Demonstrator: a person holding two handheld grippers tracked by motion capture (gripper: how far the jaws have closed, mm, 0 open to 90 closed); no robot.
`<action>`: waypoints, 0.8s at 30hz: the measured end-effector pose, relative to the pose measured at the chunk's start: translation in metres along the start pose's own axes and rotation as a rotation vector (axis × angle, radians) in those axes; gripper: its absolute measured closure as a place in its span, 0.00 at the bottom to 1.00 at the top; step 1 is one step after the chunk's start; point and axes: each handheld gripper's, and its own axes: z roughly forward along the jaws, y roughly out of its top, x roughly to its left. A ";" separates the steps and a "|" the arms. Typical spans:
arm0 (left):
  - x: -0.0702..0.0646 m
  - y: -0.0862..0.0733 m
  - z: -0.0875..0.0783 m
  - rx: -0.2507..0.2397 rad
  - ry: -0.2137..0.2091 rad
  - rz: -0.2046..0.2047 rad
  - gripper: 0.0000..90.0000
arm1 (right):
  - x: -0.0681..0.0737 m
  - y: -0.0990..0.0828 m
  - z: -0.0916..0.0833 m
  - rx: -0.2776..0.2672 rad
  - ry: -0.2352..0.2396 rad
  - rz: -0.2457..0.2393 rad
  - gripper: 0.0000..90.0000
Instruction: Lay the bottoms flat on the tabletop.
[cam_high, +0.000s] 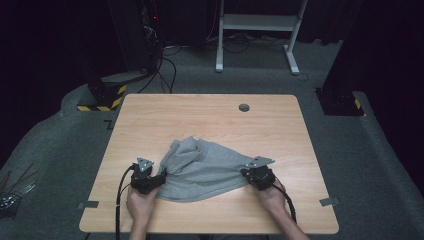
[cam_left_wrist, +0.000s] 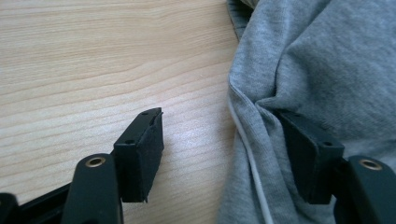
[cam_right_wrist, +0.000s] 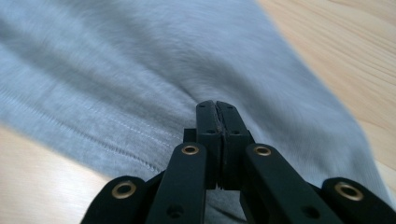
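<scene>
A crumpled grey garment (cam_high: 200, 167) lies on the near half of the wooden table (cam_high: 210, 117). My left gripper (cam_high: 161, 178) is at the garment's left edge. In the left gripper view it (cam_left_wrist: 219, 116) stands open: one jaw rests over bare wood, the other is tucked against a fold of the grey fabric (cam_left_wrist: 327, 56). A white cord (cam_left_wrist: 250, 158) runs along that fabric between the jaws. My right gripper (cam_high: 248, 173) is at the garment's right corner, which is drawn to a point there. Its jaws (cam_right_wrist: 216, 105) are shut on the grey cloth (cam_right_wrist: 140, 70).
A round cable hole (cam_high: 244, 107) sits near the table's far edge. Grey tape marks lie at the near left (cam_high: 88, 204) and near right (cam_high: 326, 201). Beyond the table stand a white desk frame (cam_high: 257, 30) and a yellow-black striped base (cam_high: 102, 97).
</scene>
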 end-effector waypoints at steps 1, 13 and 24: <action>-0.001 0.000 0.000 -0.001 -0.009 -0.002 0.36 | -0.006 -0.002 -0.002 -0.001 -0.016 0.016 0.99; -0.002 0.001 0.001 0.001 -0.019 0.012 0.36 | 0.006 -0.001 -0.001 -0.035 0.024 -0.010 0.79; -0.004 0.001 0.001 0.000 -0.011 0.017 0.37 | 0.000 -0.014 -0.014 -0.024 0.053 -0.007 0.87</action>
